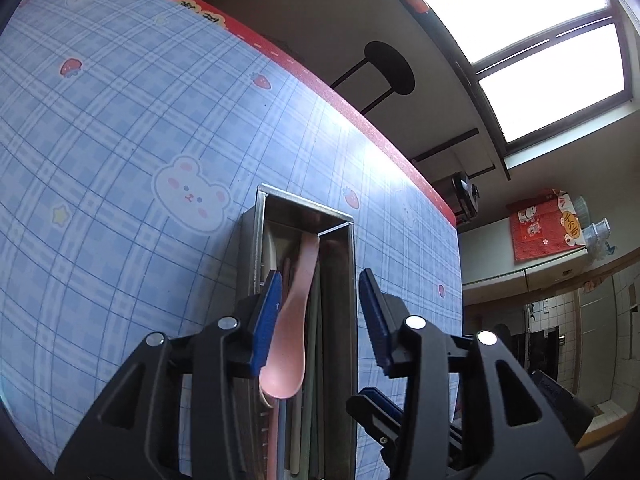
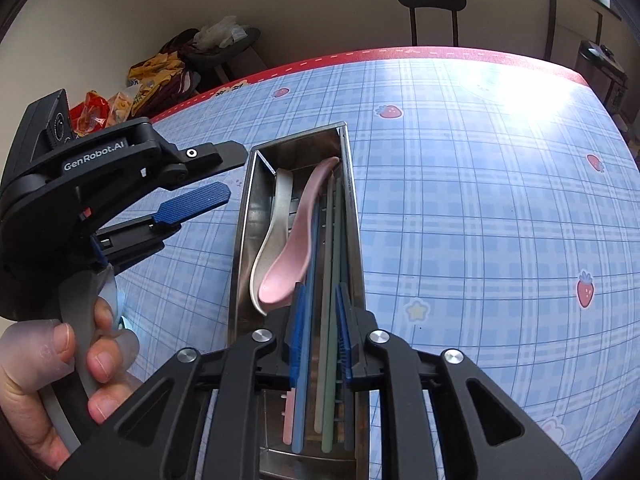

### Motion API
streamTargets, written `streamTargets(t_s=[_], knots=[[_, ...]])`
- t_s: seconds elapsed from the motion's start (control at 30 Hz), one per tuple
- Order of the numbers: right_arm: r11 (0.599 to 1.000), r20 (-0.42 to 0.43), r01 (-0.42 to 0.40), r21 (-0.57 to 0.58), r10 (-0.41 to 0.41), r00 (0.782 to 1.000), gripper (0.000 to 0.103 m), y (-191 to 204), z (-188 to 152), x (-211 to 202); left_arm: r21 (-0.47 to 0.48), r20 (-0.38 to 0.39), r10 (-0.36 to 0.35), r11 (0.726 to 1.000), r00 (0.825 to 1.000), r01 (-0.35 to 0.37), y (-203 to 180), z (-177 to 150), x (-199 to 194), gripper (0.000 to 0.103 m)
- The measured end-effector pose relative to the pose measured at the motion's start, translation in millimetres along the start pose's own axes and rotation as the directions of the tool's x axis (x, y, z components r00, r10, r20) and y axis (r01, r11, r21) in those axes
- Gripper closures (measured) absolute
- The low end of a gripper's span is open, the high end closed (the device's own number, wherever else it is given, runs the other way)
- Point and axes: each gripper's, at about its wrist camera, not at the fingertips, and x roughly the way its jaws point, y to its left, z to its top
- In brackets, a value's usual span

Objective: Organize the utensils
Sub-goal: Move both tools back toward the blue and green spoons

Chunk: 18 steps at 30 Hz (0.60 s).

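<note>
A: Blue plaid with bears and strawberries, red trim along the far edge: that's the cloth-covered surface filling both views. A black chair stands beyond it.

B: And on it the long steel utensil box, open-topped. Inside, the pink spoon lies slanted, handle toward the far end, partly over a white spoon, with pastel chopsticks running lengthwise alongside.

A: Left gripper, seen from its own camera: jaws parted partway, straddling the box. The pink spoon sits just beside one blue pad; I can't tell if it touches, but the other pad is clear of it, so nothing's pinched.

B: Right gripper hangs low over the near end, jaws narrowly apart, chopsticks passing between the pads. Whether they press, I can't tell.

A: A hand wraps the left gripper's handle.
</note>
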Motion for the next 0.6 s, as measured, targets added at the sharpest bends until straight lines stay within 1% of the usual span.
streamTargets(t_s=[0.07, 0.1, 0.13, 0.17, 0.2, 0.23, 0.27, 0.3, 0.33, 0.37, 0.47, 0.5, 0.53, 0.57, 0.6], knots=[[1.000, 0.013, -0.002, 0.005, 0.002, 1.000, 0.070, 2.2, -1.3, -5.8, 0.026, 0.016, 0.019, 0.999, 1.000, -0.019, 0.8, 2.2, -13.0, 0.053], [1.000, 0.017, -0.003, 0.009, 0.003, 1.000, 0.067, 3.6, -2.6, -8.5, 0.038, 0.025, 0.027, 0.999, 0.999, -0.028, 1.4, 3.9, -19.4, 0.049], [1.000, 0.022, -0.004, 0.013, 0.003, 1.000, 0.061, 5.5, -3.8, -11.4, 0.049, 0.033, 0.035, 0.998, 0.999, -0.036, 3.9, 3.8, -26.7, 0.043], [1.000, 0.028, -0.004, 0.016, 0.004, 1.000, 0.055, 7.3, -5.6, -14.3, 0.059, 0.042, 0.046, 0.997, 0.998, -0.049, 5.2, 4.9, -33.4, 0.043], [1.000, 0.035, -0.008, 0.018, 0.007, 0.999, 0.052, 8.9, -7.9, -17.5, 0.069, 0.047, 0.053, 0.996, 0.997, -0.056, 8.4, 6.8, -40.7, 0.043], [1.000, 0.041, -0.010, 0.019, 0.009, 0.999, 0.046, 10.4, -10.7, -20.8, 0.080, 0.050, 0.060, 0.995, 0.997, -0.064, 10.3, 8.2, -47.2, 0.042], [1.000, 0.046, -0.010, 0.018, 0.009, 0.999, 0.039, 13.0, -12.7, -23.3, 0.091, 0.052, 0.071, 0.993, 0.996, -0.075, 13.3, 8.9, -53.8, 0.037], [1.000, 0.052, -0.009, 0.017, 0.009, 0.999, 0.035, 16.2, -14.6, -25.3, 0.101, 0.056, 0.086, 0.991, 0.995, -0.091, 17.2, 8.2, -60.9, 0.026], [1.000, 0.055, -0.005, 0.015, 0.004, 0.998, 0.027, 19.2, -16.2, -26.8, 0.111, 0.066, 0.098, 0.988, 0.993, -0.105, 20.9, 7.0, -68.0, 0.008], [1.000, 0.059, 0.003, 0.015, -0.004, 0.998, 0.021, 21.6, -17.7, -27.8, 0.122, 0.079, 0.111, 0.985, 0.991, -0.120, 23.9, 6.4, -75.8, 0.007], [1.000, 0.065, 0.016, 0.022, -0.018, 0.998, 0.013, 28.5, -21.5, -31.1, 0.144, 0.075, 0.141, 0.978, 0.987, -0.151, 38.1, 3.1, -94.5, 0.006], [0.999, 0.063, 0.021, 0.027, -0.023, 0.998, 0.013, 30.3, -22.8, -31.5, 0.146, 0.073, 0.152, 0.976, 0.986, -0.162, 43.7, 2.4, -100.5, 0.006], [0.999, 0.063, 0.026, 0.030, -0.028, 0.998, 0.011, 32.9, -24.2, -32.0, 0.146, 0.073, 0.165, 0.974, 0.984, -0.175, 50.7, 1.3, -106.8, 0.006], [0.999, 0.064, 0.030, 0.030, -0.032, 0.997, 0.007, 35.8, -26.1, -32.7, 0.146, 0.075, 0.181, 0.971, 0.981, -0.191, 56.9, 0.8, -113.6, 0.006], [0.999, 0.067, 0.039, 0.028, -0.041, 0.997, 0.006, 38.8, -28.5, -33.7, 0.147, 0.077, 0.198, 0.967, 0.977, -0.208, 64.0, 0.7, -119.9, 0.006]])
